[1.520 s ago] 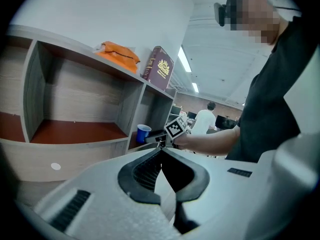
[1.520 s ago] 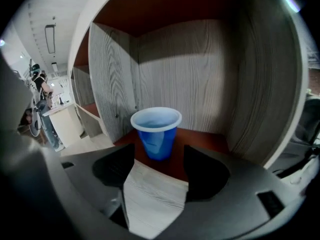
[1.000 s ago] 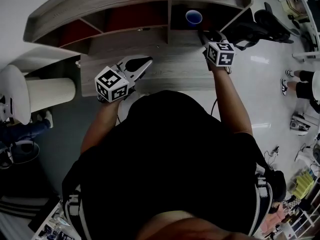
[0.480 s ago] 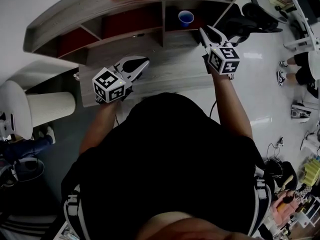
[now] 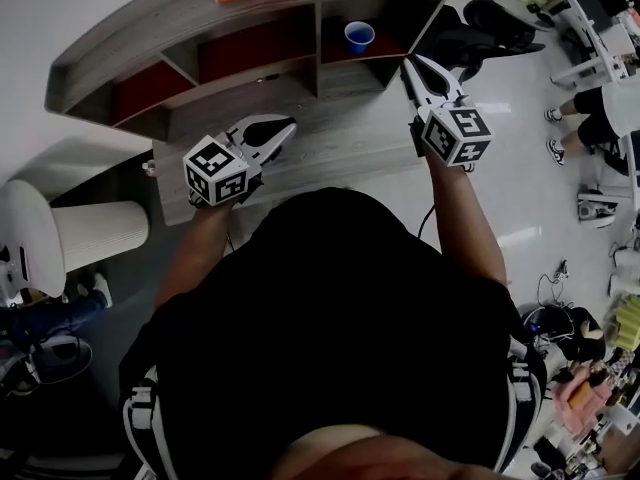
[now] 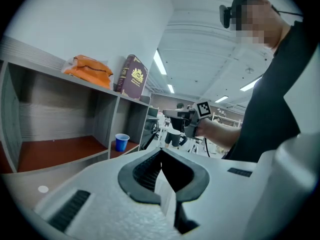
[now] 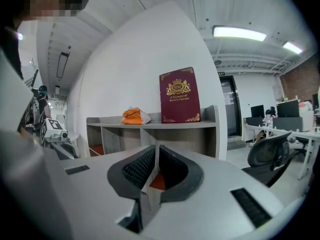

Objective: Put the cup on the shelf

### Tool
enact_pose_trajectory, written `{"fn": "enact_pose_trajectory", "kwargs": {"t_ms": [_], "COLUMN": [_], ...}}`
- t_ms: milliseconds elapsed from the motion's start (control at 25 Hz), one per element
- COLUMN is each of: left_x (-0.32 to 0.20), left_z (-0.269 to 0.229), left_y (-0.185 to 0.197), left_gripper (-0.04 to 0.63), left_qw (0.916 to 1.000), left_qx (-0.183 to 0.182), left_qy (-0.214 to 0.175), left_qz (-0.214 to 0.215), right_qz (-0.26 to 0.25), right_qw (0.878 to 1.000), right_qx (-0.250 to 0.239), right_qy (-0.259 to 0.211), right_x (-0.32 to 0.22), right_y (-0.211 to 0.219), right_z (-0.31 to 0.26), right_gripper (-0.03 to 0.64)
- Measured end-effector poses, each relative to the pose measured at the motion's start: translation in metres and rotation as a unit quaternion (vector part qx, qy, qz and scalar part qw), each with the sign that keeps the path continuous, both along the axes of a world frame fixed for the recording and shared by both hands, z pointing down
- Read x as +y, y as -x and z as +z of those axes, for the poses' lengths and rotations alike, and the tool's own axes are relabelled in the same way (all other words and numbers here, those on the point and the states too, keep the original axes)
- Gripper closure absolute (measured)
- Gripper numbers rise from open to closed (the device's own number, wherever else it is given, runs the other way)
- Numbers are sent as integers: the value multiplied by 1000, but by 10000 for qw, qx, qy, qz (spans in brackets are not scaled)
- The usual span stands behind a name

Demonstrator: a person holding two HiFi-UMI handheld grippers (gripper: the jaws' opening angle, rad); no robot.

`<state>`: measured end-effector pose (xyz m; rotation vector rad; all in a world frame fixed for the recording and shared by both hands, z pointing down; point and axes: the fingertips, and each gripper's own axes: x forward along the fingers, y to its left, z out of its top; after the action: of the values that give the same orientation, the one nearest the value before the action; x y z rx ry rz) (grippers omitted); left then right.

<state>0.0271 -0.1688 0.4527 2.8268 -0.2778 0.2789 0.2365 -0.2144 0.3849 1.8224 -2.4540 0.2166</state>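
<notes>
Closing right gripper [image 5: 410, 65]: our empty jaws nearly meet, just before the shelf [image 5: 150, 26].
Left gripper [image 5: 288, 126]: our jaws together, empty.
Cup [image 5: 359, 36]: we see it upright inside the shelf's right compartment.

Left gripper [image 5: 288, 125] jaws together, empty, right gripper [image 5: 408, 65] jaws closing on nothing, tips nearly meeting, both forearms stretched forward

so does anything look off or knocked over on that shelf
Nothing stands out. The blue cup stands upright in the right compartment of the shelf; the maroon book stands on top, the orange packet beside it.
</notes>
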Motion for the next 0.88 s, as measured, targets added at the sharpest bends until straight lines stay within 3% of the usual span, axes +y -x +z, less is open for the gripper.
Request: {"fn": "enact_pose_trajectory", "kwargs": {"t_ms": [360, 720, 880], "left_x": [6, 12, 16], "left_z": [-10, -23, -23], "left_y": [-10, -22, -26], "left_gripper": [578, 578, 578], "left_qw": [9994, 9975, 9967], "left_qx": [79, 396, 376], "left_qy": [-91, 51, 32], "left_qz": [323, 579, 714], "right_qz": [273, 546, 686], "right_qw": [9996, 9985, 9975], "right_qx": [103, -88, -163], "right_qy": [-3, 0, 28], "right_x": [44, 88, 101], "right_y": [-13, -16, -15], "right_z": [-9, 5, 13], "right_gripper": [600, 607, 607]}}
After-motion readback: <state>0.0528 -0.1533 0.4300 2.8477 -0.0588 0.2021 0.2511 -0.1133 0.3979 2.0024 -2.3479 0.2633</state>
